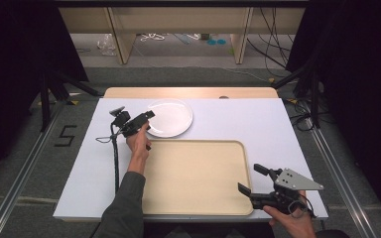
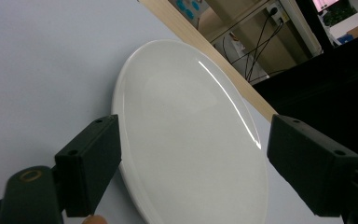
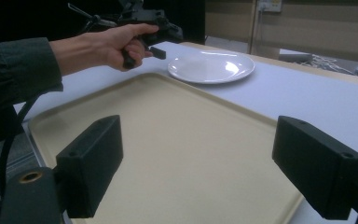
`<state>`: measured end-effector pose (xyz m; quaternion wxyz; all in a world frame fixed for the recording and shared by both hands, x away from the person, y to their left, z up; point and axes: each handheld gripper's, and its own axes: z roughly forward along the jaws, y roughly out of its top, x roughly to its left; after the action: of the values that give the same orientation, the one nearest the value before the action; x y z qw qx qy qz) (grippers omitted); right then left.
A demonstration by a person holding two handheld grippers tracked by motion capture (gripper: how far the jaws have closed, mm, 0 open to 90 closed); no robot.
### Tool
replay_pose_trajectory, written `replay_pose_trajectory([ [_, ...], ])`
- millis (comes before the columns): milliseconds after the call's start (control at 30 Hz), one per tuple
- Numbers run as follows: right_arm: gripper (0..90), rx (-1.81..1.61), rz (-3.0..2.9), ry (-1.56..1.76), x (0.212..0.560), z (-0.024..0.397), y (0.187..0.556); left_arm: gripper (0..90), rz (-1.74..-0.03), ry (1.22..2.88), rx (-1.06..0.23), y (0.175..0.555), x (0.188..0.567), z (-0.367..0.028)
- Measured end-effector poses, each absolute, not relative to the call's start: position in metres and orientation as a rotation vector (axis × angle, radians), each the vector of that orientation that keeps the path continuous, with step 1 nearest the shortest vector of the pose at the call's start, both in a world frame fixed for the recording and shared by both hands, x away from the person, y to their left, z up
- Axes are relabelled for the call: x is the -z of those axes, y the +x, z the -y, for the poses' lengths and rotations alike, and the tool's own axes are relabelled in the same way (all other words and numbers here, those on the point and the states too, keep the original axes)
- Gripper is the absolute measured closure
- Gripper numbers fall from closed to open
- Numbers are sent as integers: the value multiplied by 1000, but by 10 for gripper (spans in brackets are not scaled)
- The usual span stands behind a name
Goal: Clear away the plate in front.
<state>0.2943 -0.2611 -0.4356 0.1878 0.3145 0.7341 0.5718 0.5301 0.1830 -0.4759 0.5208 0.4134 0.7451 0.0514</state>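
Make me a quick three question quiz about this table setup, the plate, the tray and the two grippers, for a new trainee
1. True or false: the white plate sits on the beige tray.
2. Which gripper is at the plate's rim? A) left gripper B) right gripper
3. Fill in: both grippers' jaws are ____.

Key: 1 false, the plate lies on the table just beyond the tray. 2 A. 3 open.

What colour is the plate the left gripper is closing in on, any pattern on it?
The plate is plain glossy white with no pattern; the left gripper view shows it best.
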Motion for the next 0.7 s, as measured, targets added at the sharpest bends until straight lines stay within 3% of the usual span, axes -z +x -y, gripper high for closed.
replay_pose_trajectory([
  [700, 175, -1592, -2062, 863, 434, 262, 294, 206, -1869, 913, -52, 539, 495, -188],
])
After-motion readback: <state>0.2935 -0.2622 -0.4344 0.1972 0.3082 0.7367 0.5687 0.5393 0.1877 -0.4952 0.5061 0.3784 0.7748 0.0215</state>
